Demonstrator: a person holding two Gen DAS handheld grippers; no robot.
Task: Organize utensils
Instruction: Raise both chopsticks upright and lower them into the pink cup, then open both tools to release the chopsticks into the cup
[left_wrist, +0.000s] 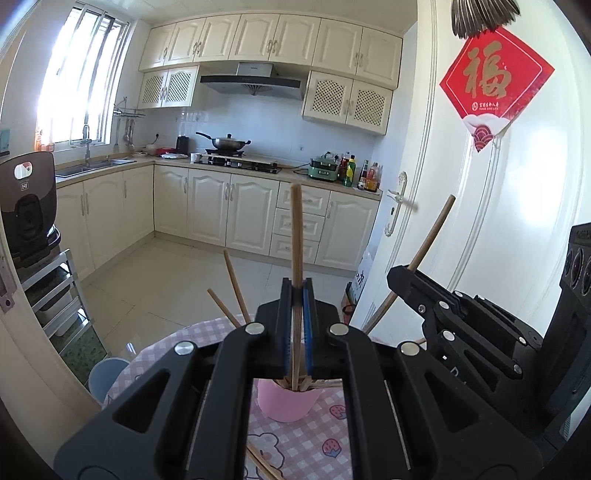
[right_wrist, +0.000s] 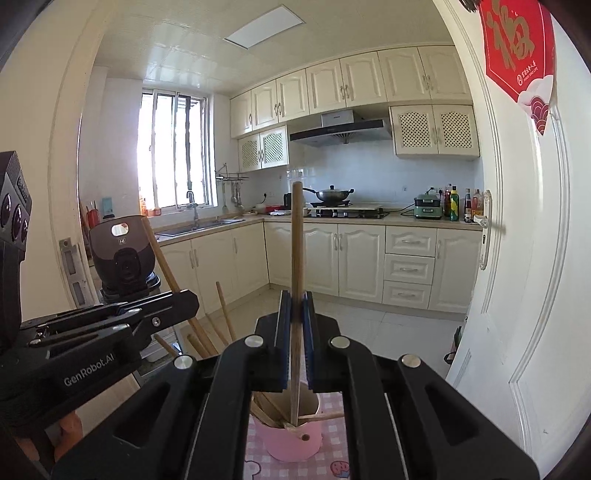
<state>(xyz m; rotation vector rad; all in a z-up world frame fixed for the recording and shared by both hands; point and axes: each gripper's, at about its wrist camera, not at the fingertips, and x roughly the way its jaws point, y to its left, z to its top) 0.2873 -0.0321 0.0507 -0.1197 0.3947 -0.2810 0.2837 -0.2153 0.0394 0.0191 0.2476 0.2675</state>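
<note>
Left wrist view: left gripper (left_wrist: 297, 295) jaws clamp a chopstick (left_wrist: 296, 236) upright above pink cup (left_wrist: 286, 404) for dropping in; right gripper (right_wrist: 297, 299) grips another chopstick (right_wrist: 296, 251) likewise.

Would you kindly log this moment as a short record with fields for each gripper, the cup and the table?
left gripper: shut on a chopstick, upright, lower end in the cup
right gripper: shut on a second chopstick, upright, lower end in the cup
pink cup: upright, holds several chopsticks leaning outward
table: pink checked cloth; loose chopstick near the edge
</note>
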